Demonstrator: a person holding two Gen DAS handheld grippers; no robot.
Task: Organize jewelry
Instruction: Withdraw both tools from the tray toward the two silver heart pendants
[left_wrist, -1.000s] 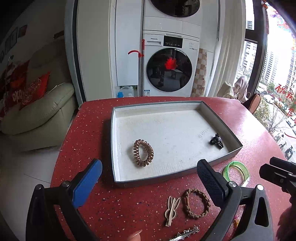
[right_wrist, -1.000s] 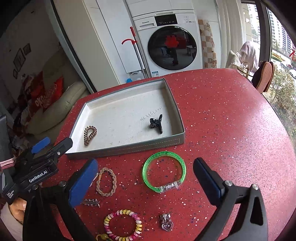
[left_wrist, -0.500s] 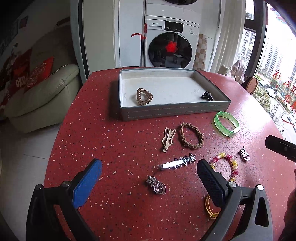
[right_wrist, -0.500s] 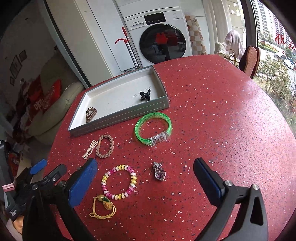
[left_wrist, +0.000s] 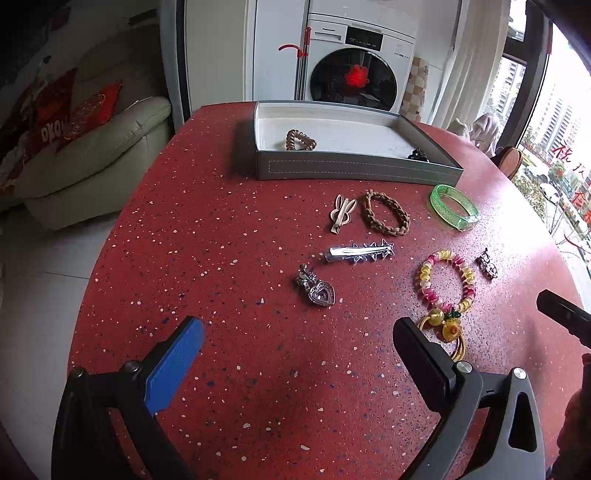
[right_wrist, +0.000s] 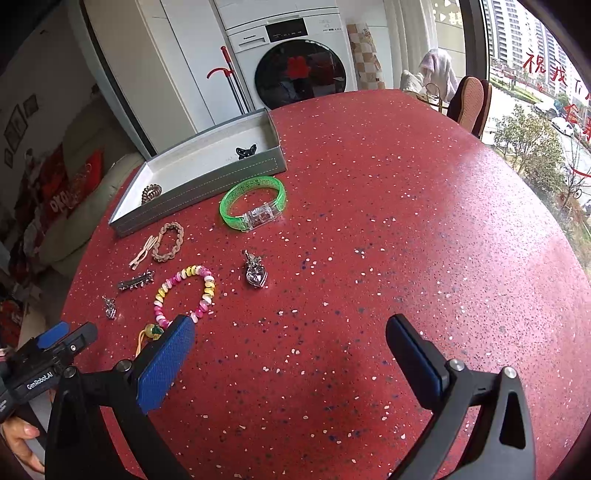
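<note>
Red speckled stone makes up the round desk (left_wrist: 221, 229), with a washing machine (left_wrist: 354, 79) and a pale sofa (left_wrist: 92, 147) beyond it. Nearest, the left tongs (left_wrist: 297, 341) hang released and empty over the desk's near edge, and the right tongs (right_wrist: 290, 338) are likewise spread wide, gripping nothing. Just past them lie a yellow cord charm (left_wrist: 448, 328), a pink-and-yellow bead bracelet (left_wrist: 447, 280), a silver heart pendant (left_wrist: 317, 288) and a second pendant (right_wrist: 255, 273). Farther on rest a spiked silver hair clip (left_wrist: 360, 253), a beige bow clip (left_wrist: 341, 214), a braided brown band (left_wrist: 386, 218) and a green bangle (left_wrist: 454, 206). Farthest stands the grey tray (left_wrist: 354, 171), holding a brown coil hair tie (left_wrist: 301, 140) towards its left and a black claw clip (right_wrist: 245, 152) at its right.
</note>
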